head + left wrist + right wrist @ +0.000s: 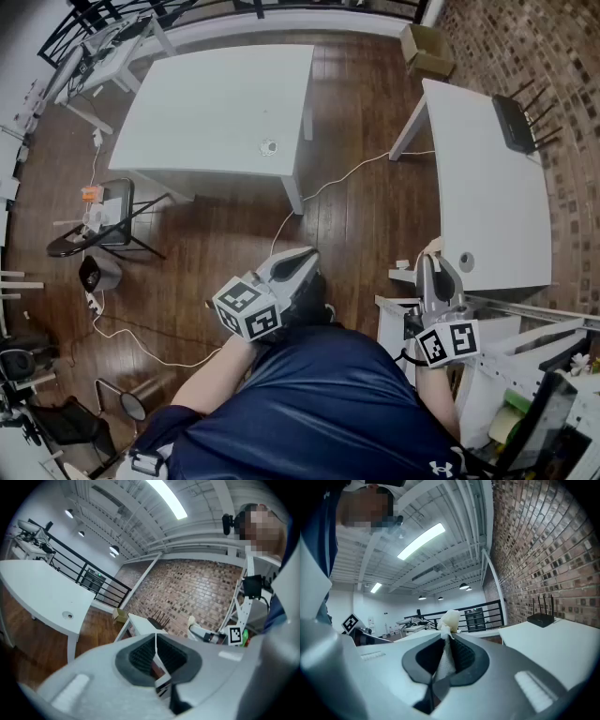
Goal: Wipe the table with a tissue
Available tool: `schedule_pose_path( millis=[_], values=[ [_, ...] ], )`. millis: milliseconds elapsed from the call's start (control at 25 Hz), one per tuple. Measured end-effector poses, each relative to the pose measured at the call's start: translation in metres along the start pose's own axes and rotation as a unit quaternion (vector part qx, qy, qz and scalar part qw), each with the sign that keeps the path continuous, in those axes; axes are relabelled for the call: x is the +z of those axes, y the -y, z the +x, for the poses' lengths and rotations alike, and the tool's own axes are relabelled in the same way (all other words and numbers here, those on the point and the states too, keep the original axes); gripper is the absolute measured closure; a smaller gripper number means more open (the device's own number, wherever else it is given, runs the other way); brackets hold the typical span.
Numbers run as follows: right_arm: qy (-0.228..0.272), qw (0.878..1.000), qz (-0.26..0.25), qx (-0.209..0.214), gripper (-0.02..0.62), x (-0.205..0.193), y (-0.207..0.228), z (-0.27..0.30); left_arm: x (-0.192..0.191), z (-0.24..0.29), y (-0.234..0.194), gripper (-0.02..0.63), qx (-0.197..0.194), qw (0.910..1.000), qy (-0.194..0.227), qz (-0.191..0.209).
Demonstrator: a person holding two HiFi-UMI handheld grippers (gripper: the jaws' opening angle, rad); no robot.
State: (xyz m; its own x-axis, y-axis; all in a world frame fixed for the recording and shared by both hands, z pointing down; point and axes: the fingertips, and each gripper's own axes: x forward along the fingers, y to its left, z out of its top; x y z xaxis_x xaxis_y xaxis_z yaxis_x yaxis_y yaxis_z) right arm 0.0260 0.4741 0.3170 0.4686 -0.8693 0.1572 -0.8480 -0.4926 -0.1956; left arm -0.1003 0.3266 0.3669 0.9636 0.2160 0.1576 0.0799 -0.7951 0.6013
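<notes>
A brown wooden floor (225, 234) fills the room. A long white table (487, 187) stands on it, with a second white table (216, 103) to its left. The left gripper (298, 264) hangs left of the long table, jaws pressed together on nothing. The right gripper (429, 262) is just beside the long table's near end. A black router (514, 122) sits at its far end. The right gripper squeezes a white tissue (449, 619).

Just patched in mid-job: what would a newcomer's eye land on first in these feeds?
First, the white tissue pinched in the right gripper, held by the near corner of the white table at right. Next, the left gripper, shut on nothing, over the wooden floor. A black router sits at that table's far end.
</notes>
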Motion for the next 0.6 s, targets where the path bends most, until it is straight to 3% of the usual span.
schedule_pose_path(
  millis=[360,600],
  values=[
    [0.009,0.999,-0.005,-0.043,0.58,0.049,0.053,0.123,0.081,0.089,-0.085,0.595,-0.031,0.9995,-0.007,-0.001],
    [-0.013,1.0,0.001,-0.014,0.58,0.051,0.062,0.207,0.125,0.118,-0.142,0.595,-0.003,1.0,-0.005,0.005]
  ],
)
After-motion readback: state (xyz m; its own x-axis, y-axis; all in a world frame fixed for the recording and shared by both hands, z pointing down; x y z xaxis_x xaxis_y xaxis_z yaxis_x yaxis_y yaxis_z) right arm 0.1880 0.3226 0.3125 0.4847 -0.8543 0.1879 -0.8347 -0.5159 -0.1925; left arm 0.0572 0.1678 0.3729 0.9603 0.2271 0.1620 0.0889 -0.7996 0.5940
